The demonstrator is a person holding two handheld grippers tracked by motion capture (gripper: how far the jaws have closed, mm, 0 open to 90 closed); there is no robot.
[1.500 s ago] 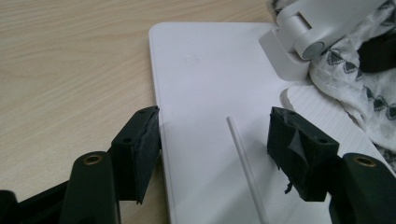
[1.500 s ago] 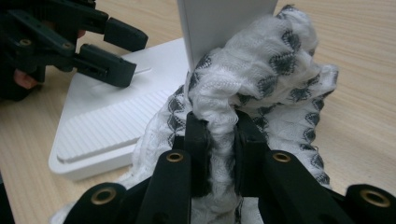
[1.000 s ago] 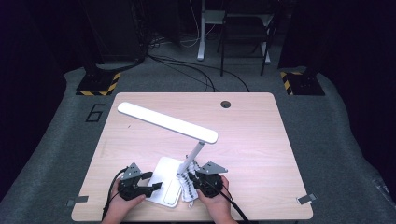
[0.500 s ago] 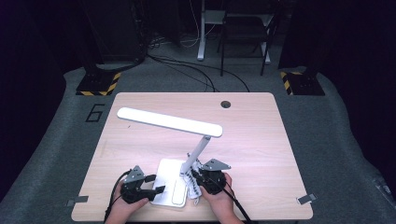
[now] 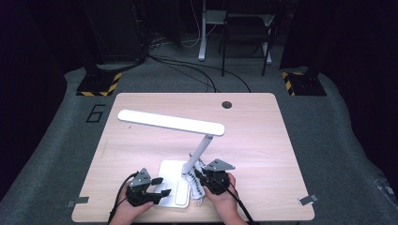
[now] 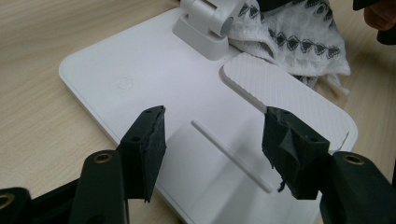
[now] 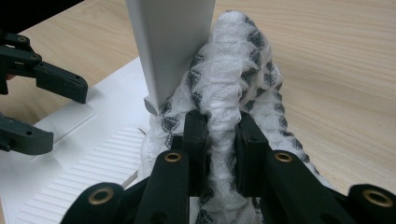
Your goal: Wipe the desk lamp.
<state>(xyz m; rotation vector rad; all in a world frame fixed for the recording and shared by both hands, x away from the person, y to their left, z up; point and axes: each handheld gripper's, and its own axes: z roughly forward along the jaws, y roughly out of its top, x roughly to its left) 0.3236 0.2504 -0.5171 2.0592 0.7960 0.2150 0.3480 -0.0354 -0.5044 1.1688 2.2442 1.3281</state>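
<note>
Desk lamp (image 5: 172, 123): white, its base (image 6: 154, 88) near the front edge of the wooden surface (image 5: 263, 140). Cloth (image 7: 229, 88): white, patterned, pressed against the lamp's arm. Right gripper (image 7: 219, 140): fingers clamped on cloth. Left gripper (image 6: 215, 144): fingers apart above the base, just been closing, nothing gripped.

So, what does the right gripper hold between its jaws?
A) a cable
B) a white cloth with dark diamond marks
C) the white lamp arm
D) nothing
B: in the right gripper view, the right gripper has its jaws pinched on a fold of the cloth, which lies against the lamp arm.
</note>
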